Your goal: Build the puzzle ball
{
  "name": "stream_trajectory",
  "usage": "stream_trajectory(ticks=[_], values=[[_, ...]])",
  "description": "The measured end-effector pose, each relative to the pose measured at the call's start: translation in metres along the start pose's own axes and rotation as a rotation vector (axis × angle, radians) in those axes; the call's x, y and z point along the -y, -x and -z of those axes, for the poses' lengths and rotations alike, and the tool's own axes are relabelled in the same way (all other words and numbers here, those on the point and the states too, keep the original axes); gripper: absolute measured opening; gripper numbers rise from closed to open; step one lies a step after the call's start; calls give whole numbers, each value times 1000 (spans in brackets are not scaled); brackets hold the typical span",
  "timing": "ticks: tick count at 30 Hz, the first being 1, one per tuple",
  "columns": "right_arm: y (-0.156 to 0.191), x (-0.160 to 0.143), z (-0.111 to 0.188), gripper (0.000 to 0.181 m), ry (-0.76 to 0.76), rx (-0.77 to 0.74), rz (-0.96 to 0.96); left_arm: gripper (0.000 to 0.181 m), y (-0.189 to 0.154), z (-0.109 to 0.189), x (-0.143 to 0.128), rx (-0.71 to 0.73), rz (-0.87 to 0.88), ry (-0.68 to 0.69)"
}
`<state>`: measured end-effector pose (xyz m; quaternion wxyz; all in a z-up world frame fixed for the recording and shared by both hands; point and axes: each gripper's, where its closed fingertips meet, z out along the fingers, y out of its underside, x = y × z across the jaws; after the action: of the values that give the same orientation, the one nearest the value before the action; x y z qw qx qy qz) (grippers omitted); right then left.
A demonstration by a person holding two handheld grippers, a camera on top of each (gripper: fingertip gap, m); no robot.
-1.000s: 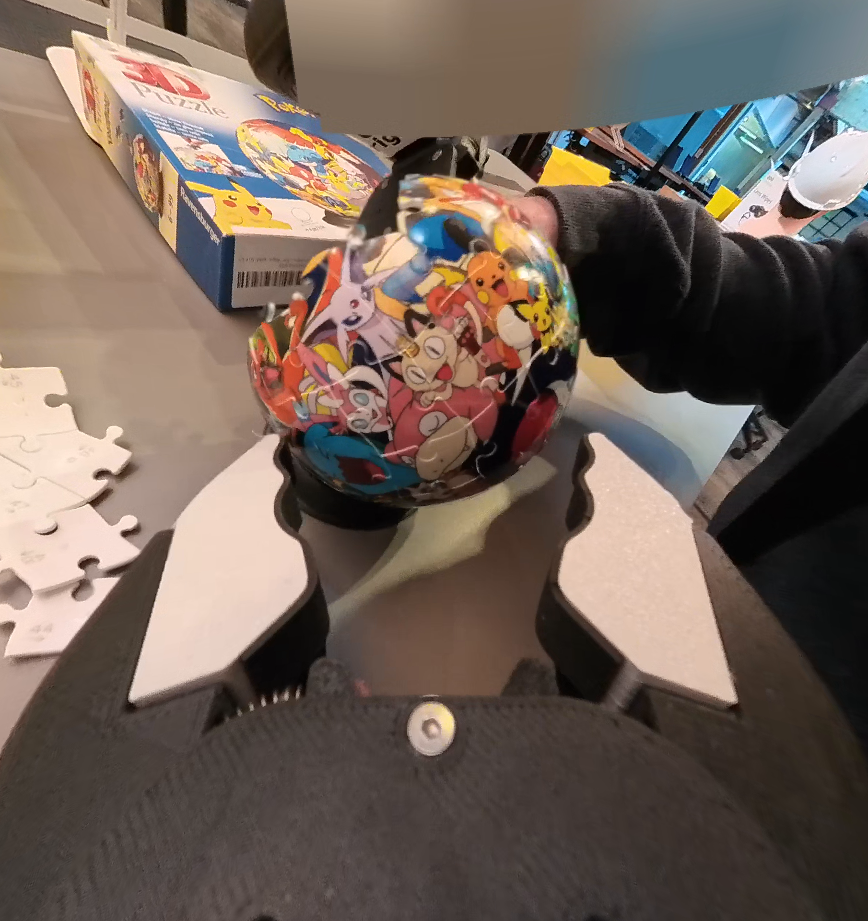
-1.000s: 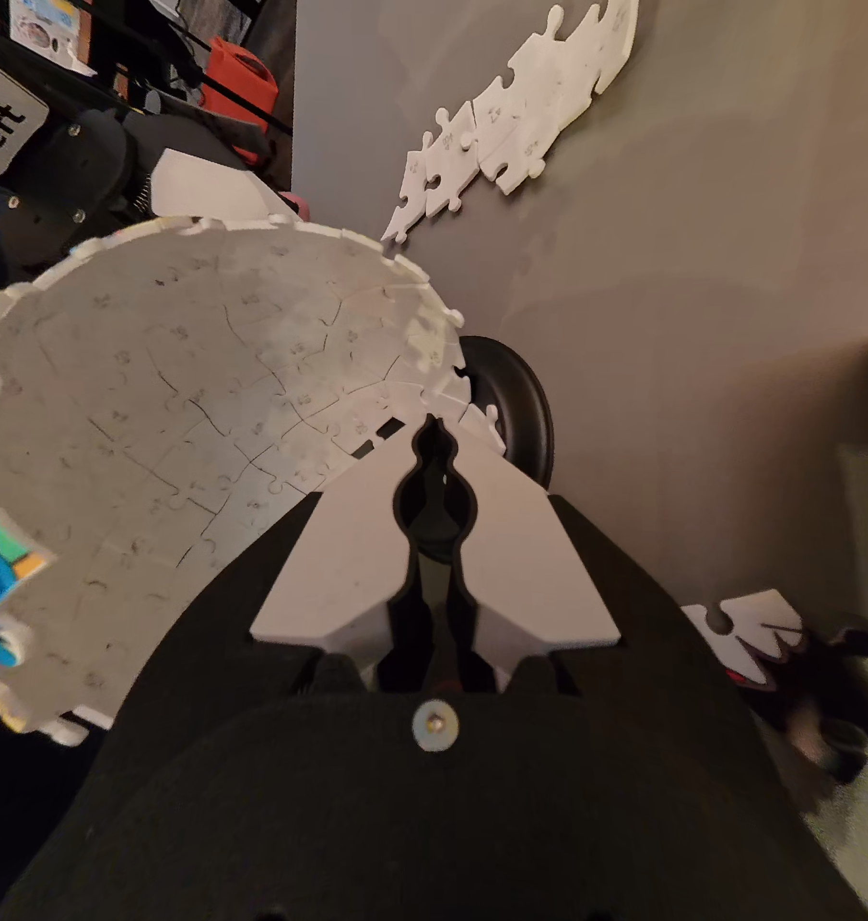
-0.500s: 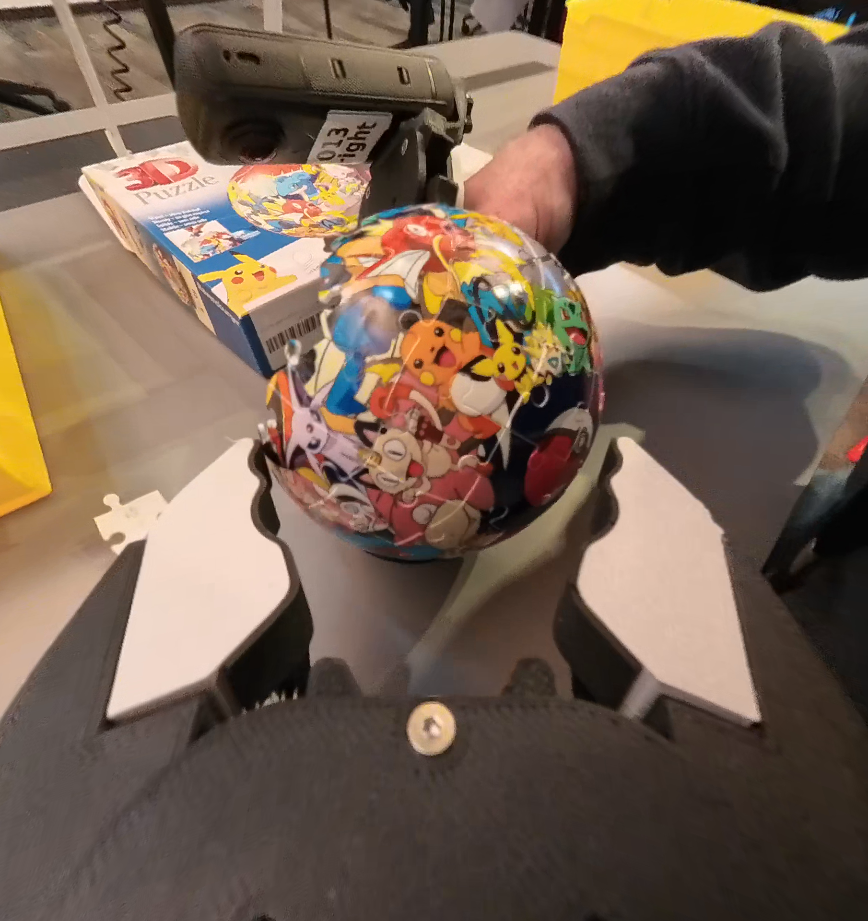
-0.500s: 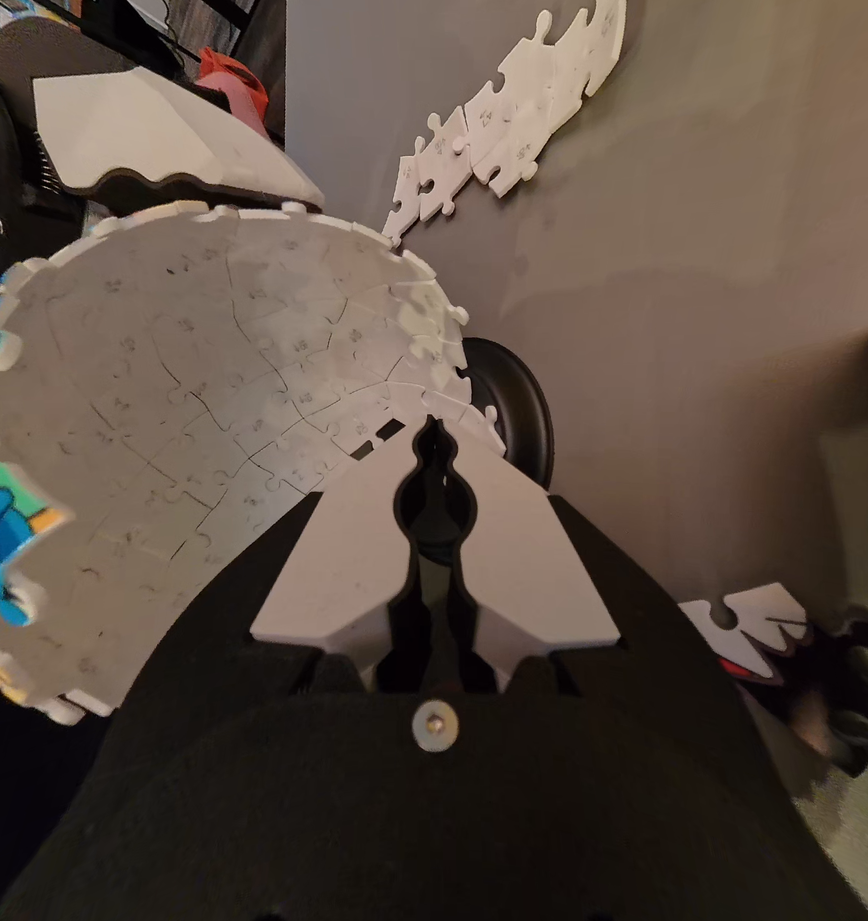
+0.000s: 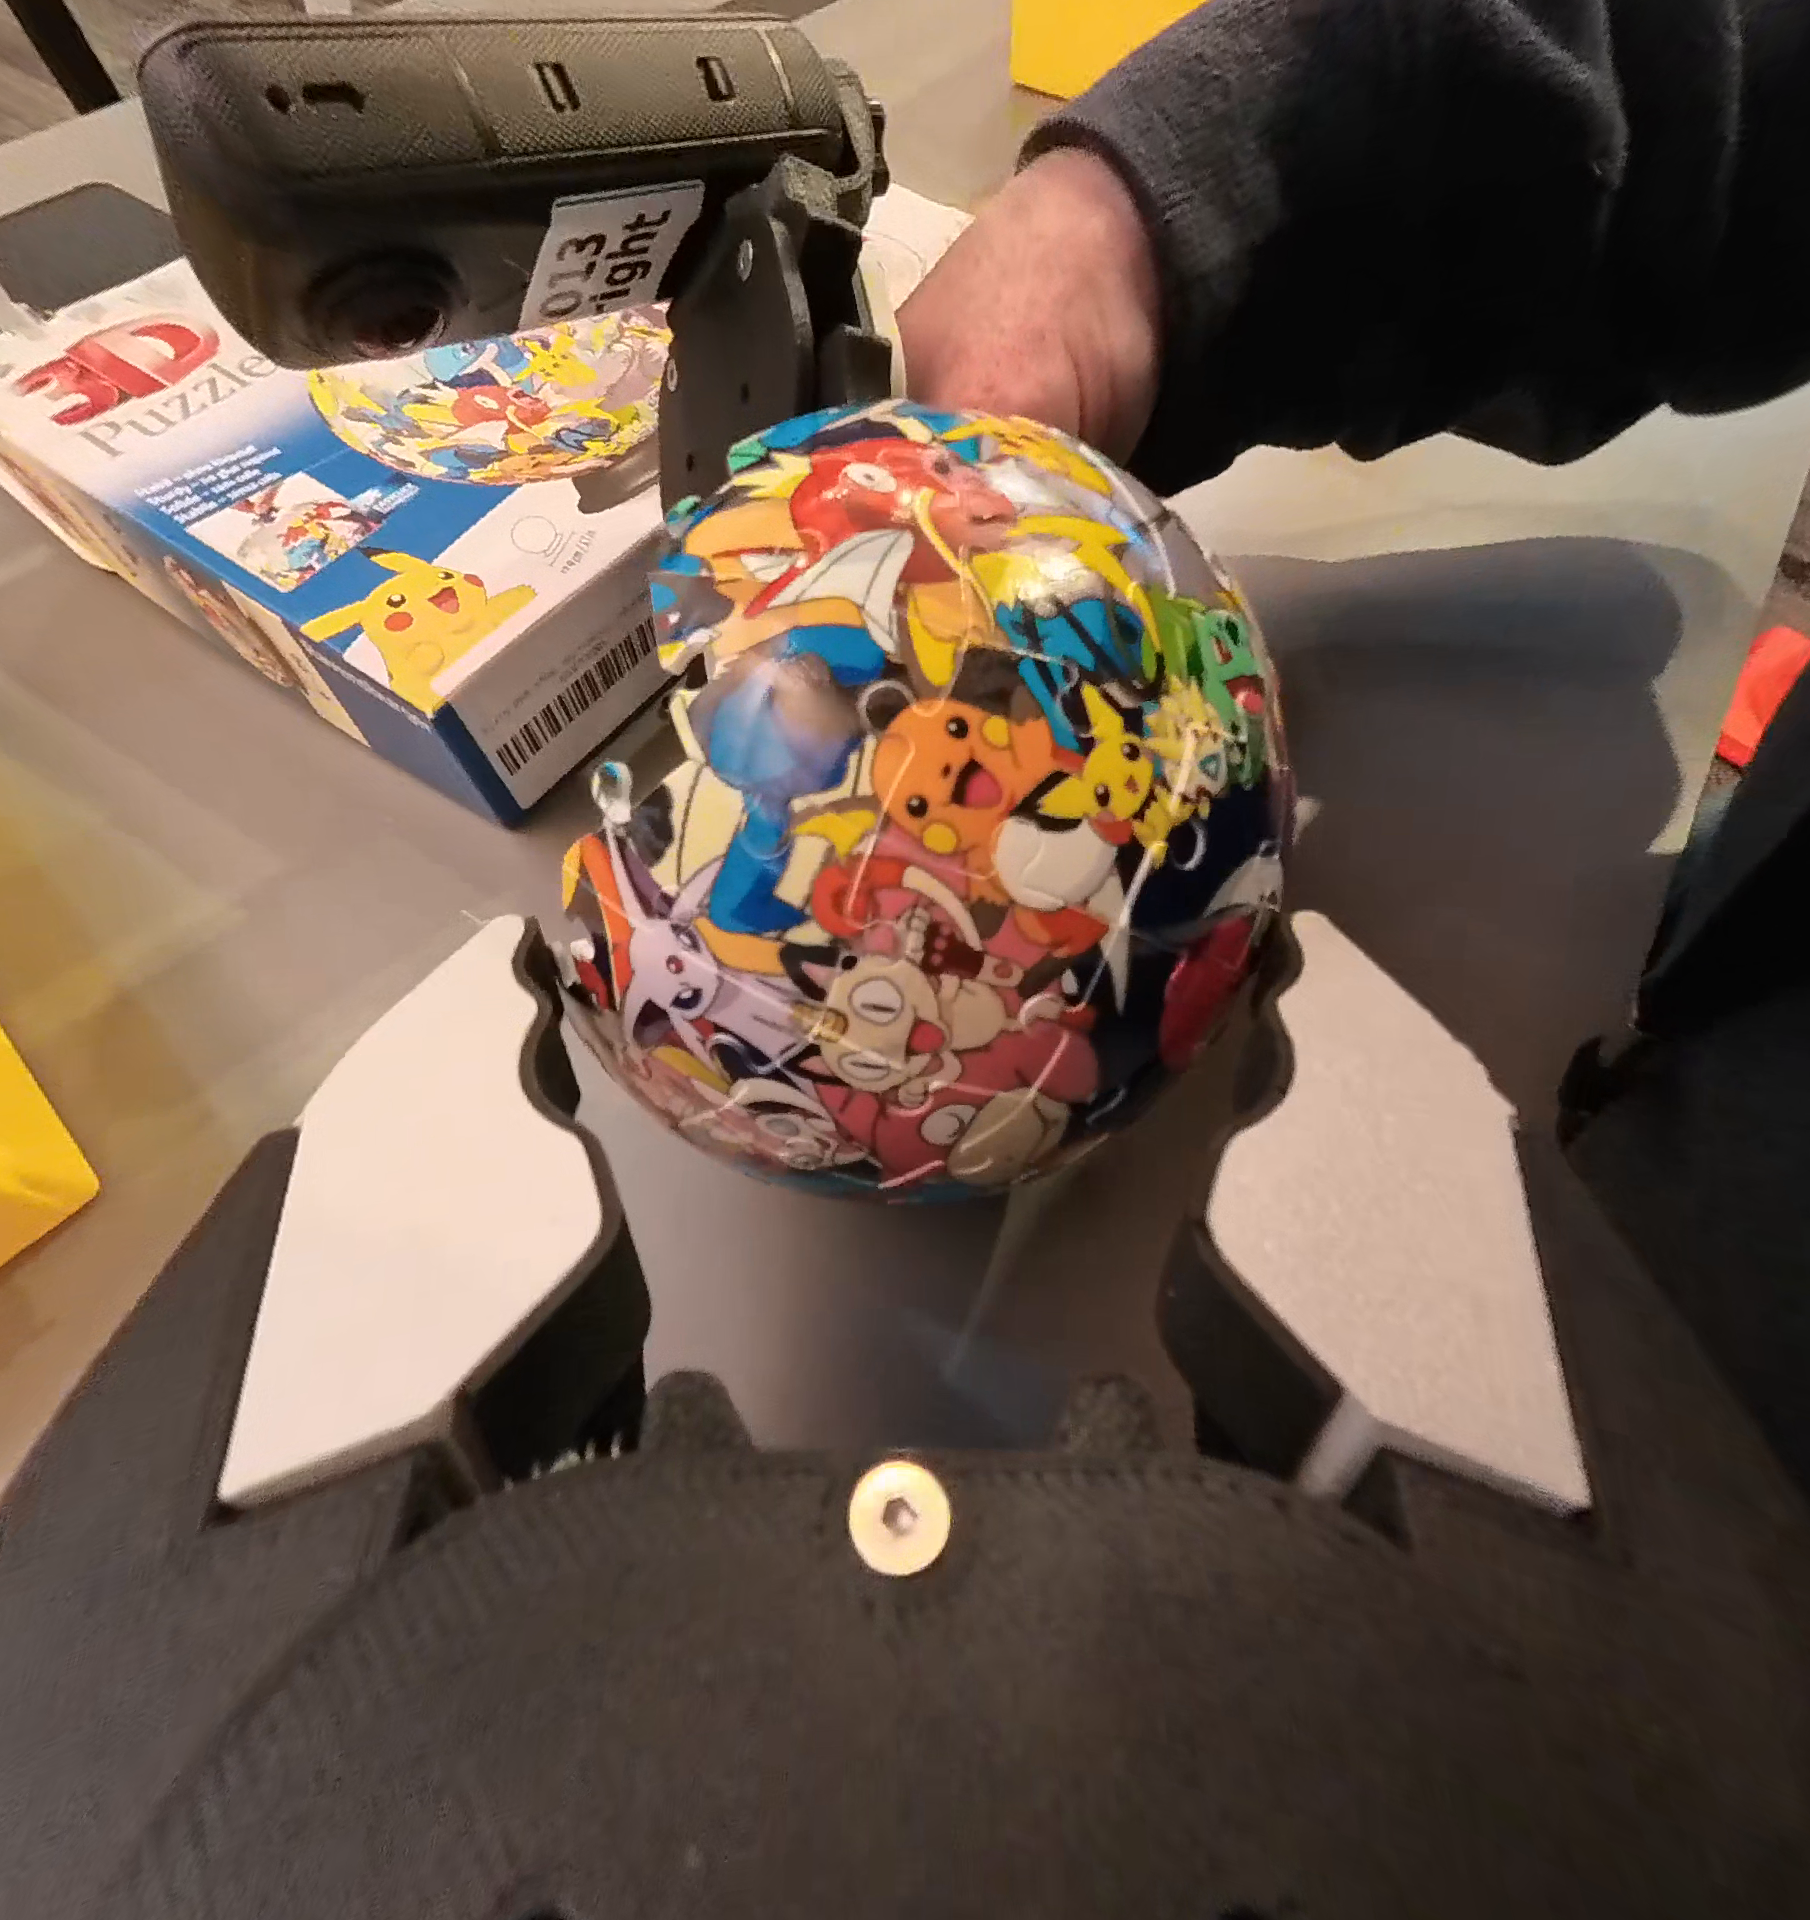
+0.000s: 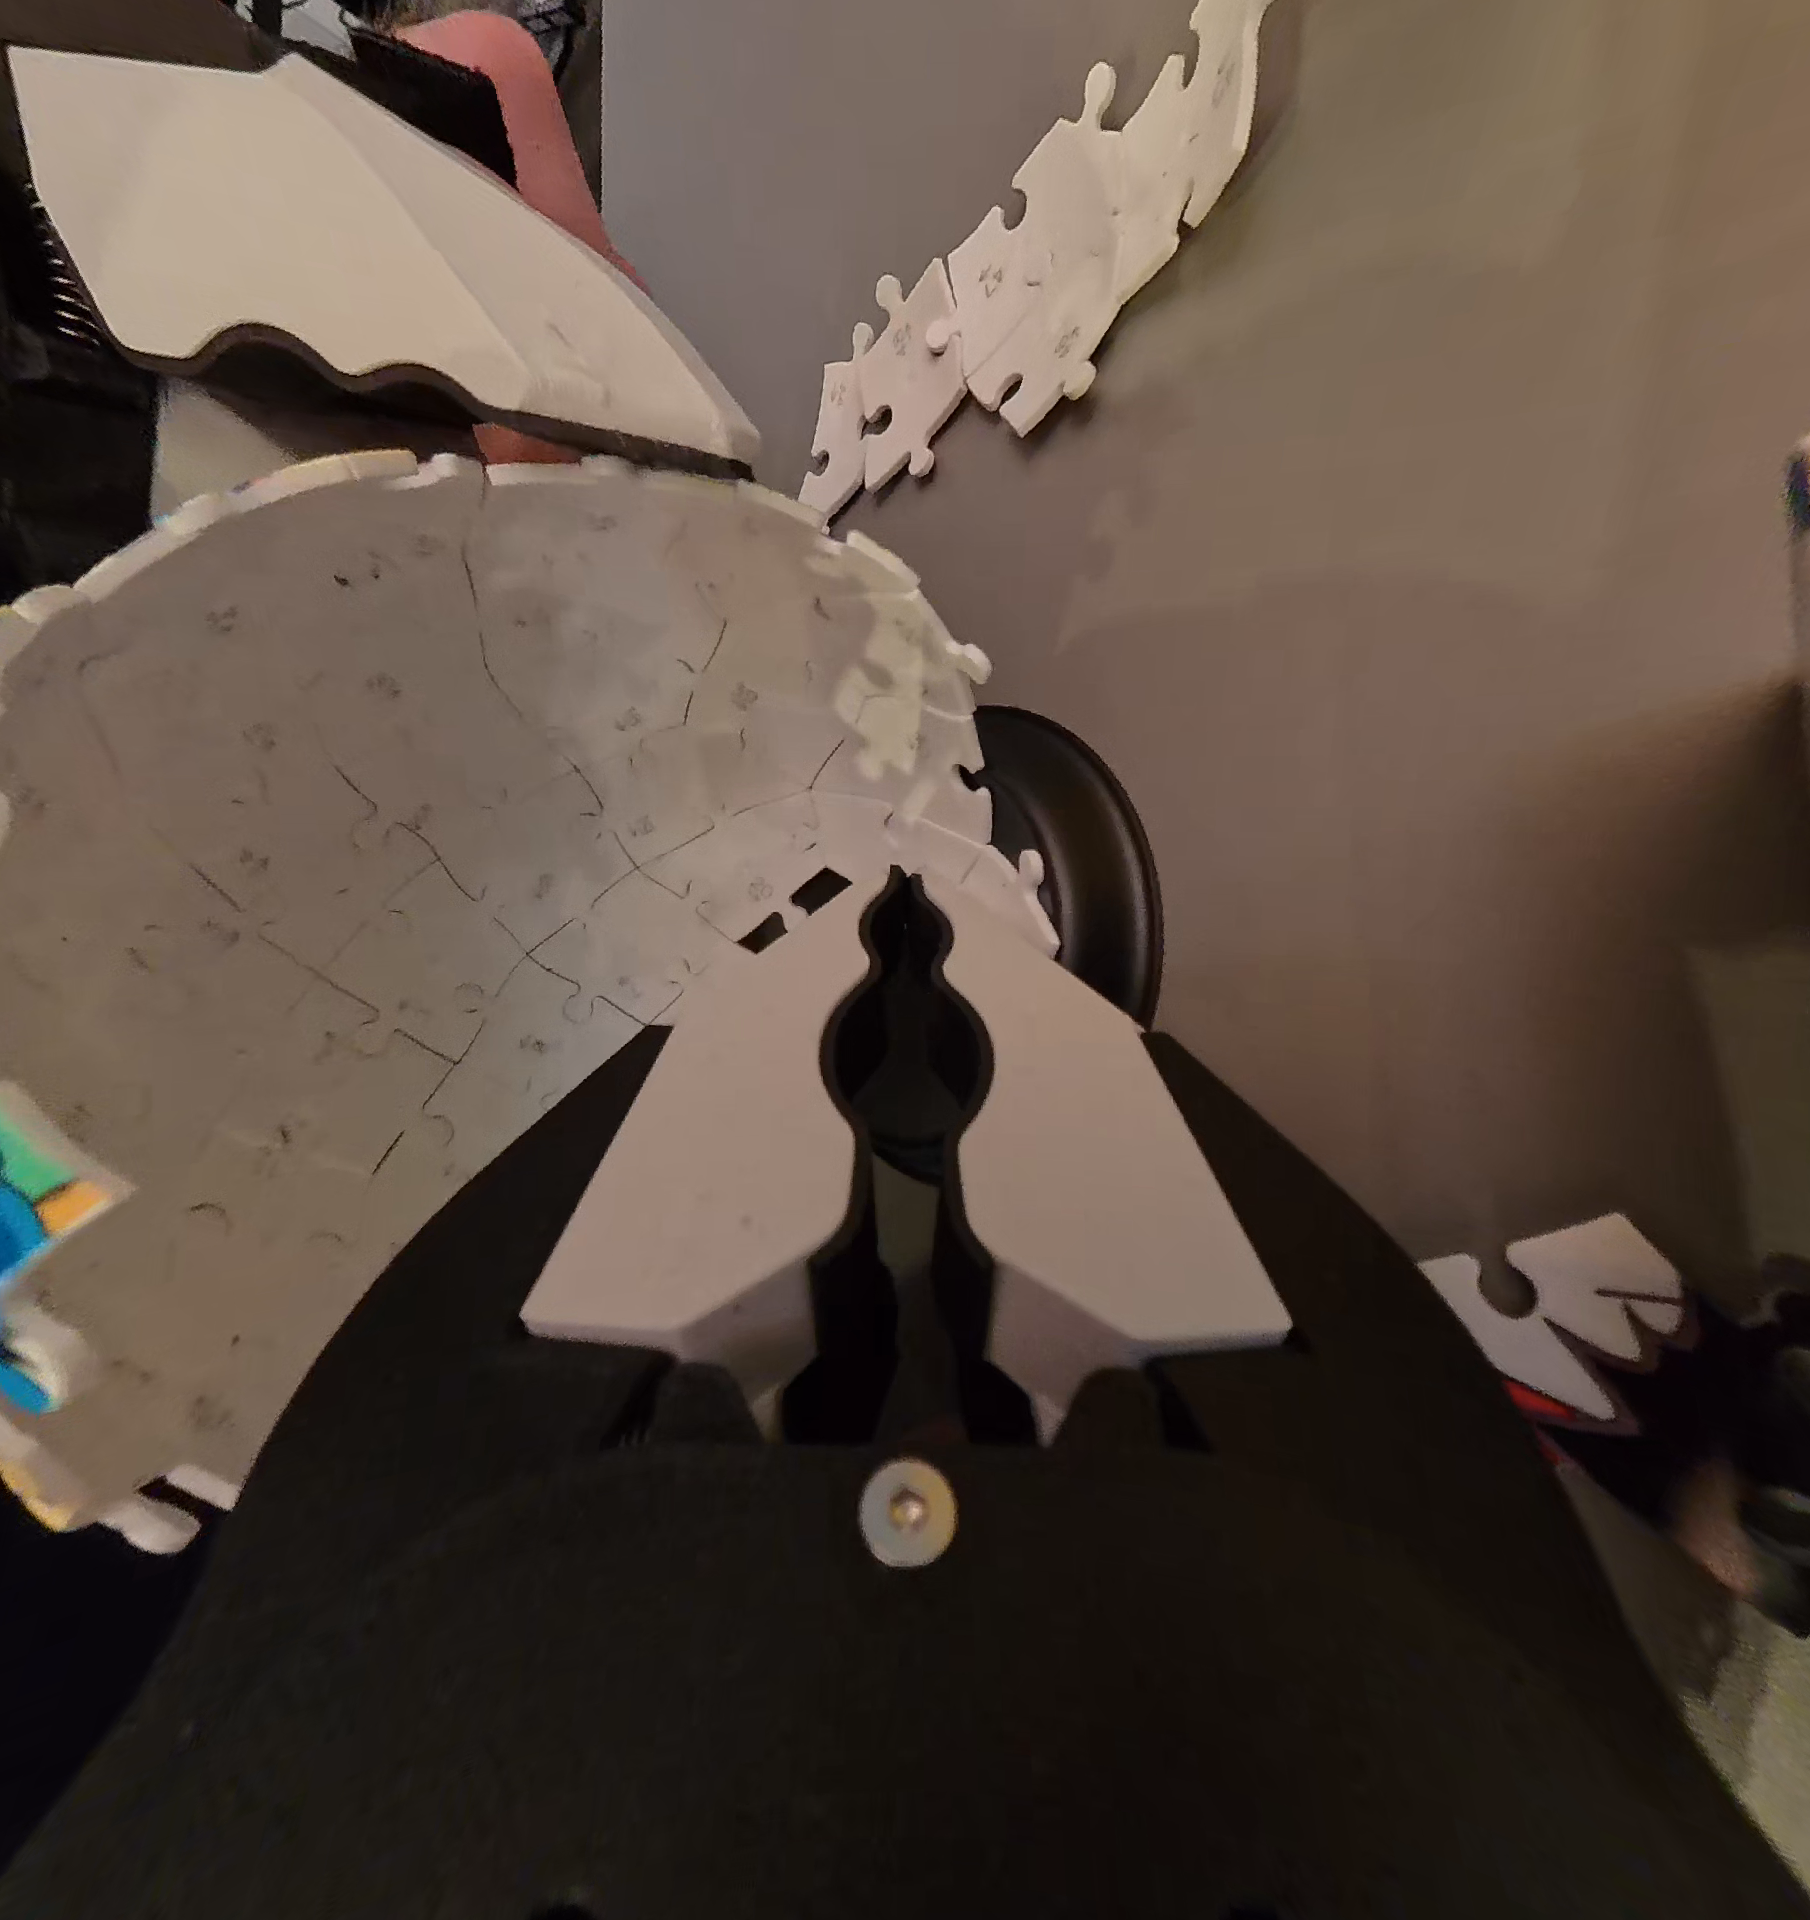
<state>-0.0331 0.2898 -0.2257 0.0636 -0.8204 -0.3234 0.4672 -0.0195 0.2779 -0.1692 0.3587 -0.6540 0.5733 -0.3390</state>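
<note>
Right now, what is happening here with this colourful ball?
A person works on a partly built puzzle ball with two hand-held tongs. The left tongs are open around its lower half. The right tongs are shut at the ball's open edge, over a black stand. Joined white pieces lie on the table, beside the puzzle box.

Puzzle ball (image 6: pixel 381 935) cut off left; black stand (image 6: pixel 1077 831) mostly hidden.

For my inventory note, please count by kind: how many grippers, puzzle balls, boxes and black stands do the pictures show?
Grippers: 2, the left gripper and the right gripper
Ball: 1
Box: 1
Stand: 1
Total: 5
</note>
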Motion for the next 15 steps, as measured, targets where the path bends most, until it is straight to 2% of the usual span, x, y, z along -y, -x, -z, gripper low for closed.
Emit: stream_trajectory(ticks=[6,15], values=[[0,0,0,0,-2,1,-1,124,0,0,2,-2,-60,-8],[0,0,1,0,-17,1,16,123,0,0,3,-7,-54,-26]])
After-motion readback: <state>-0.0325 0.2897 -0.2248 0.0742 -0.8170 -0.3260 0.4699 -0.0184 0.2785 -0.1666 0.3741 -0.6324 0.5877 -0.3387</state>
